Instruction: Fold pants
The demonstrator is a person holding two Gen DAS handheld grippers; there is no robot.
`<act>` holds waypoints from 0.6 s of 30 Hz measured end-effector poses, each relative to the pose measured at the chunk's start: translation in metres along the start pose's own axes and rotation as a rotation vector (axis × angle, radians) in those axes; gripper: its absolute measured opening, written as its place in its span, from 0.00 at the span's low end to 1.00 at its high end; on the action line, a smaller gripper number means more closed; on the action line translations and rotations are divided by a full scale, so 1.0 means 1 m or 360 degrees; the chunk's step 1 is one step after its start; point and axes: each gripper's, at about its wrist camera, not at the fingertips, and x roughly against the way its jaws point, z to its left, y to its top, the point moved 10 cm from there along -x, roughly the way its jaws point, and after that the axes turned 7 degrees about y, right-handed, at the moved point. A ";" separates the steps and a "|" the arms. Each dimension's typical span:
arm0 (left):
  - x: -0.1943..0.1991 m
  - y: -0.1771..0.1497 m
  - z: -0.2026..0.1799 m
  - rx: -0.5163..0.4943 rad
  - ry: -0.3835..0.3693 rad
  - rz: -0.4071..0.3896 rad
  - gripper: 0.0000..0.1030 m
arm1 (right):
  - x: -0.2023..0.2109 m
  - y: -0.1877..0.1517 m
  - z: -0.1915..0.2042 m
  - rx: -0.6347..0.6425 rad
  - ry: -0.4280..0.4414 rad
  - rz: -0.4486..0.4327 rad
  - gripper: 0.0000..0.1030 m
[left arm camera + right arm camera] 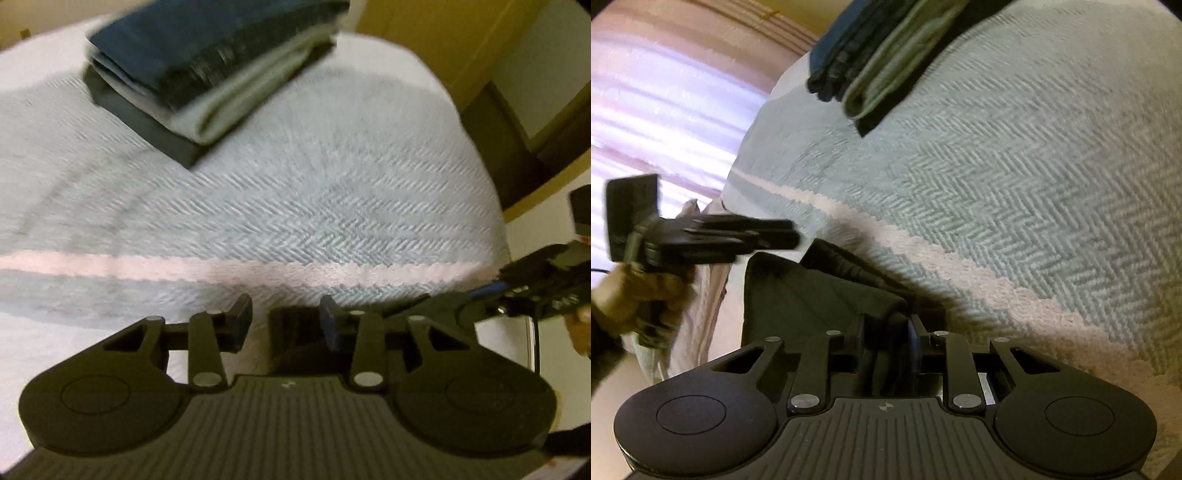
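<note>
Black pants [827, 295] in right claw [886, 332], seemingly.

The folded stack [207, 70] is motion-blurred and cut off by the top edge, perhaps pants.

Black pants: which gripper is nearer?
Right. The right gripper is clamped on the black pants; the left gripper hangs open over the blanket, holding nothing.
</note>
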 end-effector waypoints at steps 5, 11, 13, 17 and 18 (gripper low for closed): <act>0.040 -0.023 0.014 0.0091 -0.0059 0.0011 0.32 | 0.012 0.006 0.013 0.0146 -0.0105 -0.0060 0.36; 0.003 -0.045 0.004 0.0182 -0.0136 0.0068 0.33 | -0.017 0.010 0.016 0.0245 -0.0088 0.0010 0.47; -0.006 -0.046 0.001 0.0216 -0.0148 0.0059 0.19 | -0.033 0.004 0.011 0.0268 -0.0095 0.0094 0.33; 0.003 -0.036 -0.015 0.0092 -0.0100 -0.0004 0.14 | -0.022 0.006 0.012 0.0235 -0.0088 0.0063 0.19; 0.003 -0.032 -0.020 0.0059 -0.0103 -0.0006 0.15 | -0.016 0.005 0.012 0.0235 -0.0100 0.0049 0.18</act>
